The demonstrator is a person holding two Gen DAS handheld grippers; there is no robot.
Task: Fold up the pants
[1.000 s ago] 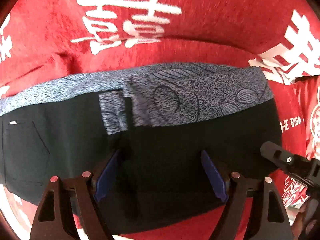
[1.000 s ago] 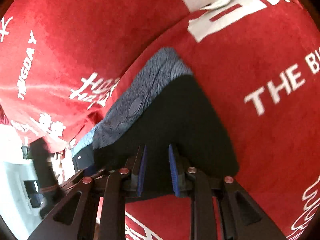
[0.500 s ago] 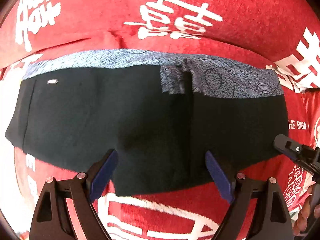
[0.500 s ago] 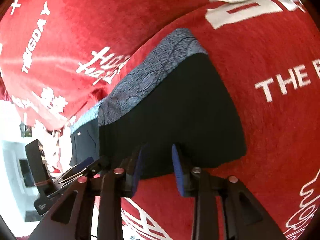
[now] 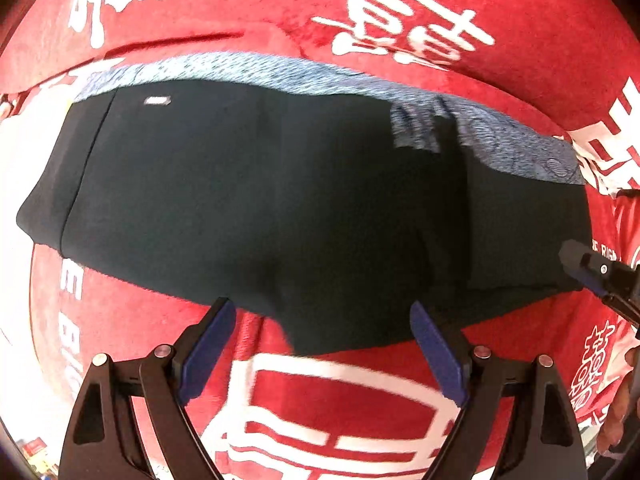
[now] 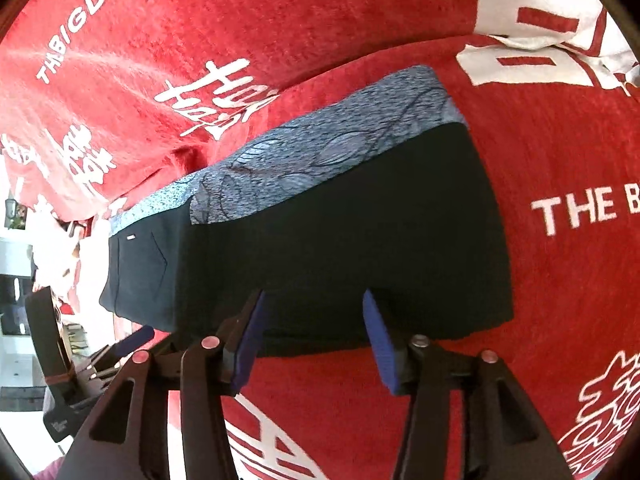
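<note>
The black pants (image 5: 280,200) with a blue-grey patterned band along the far edge lie folded flat on the red cloth; they also show in the right wrist view (image 6: 340,240). My left gripper (image 5: 320,340) is open and empty, its blue pads just at the near edge of the pants. My right gripper (image 6: 312,328) is open and empty, its fingertips over the near edge of the pants. The right gripper's tip shows in the left wrist view (image 5: 592,268) at the pants' right end.
A red cloth with white lettering (image 5: 400,0) covers the whole surface under the pants; it also shows in the right wrist view (image 6: 560,200). The cloth's left edge and a bright room beyond (image 6: 16,280) show in the right wrist view.
Both grippers have pulled back toward me from the pants. The right gripper has gone from shut on the cloth to open. The left stays open.
</note>
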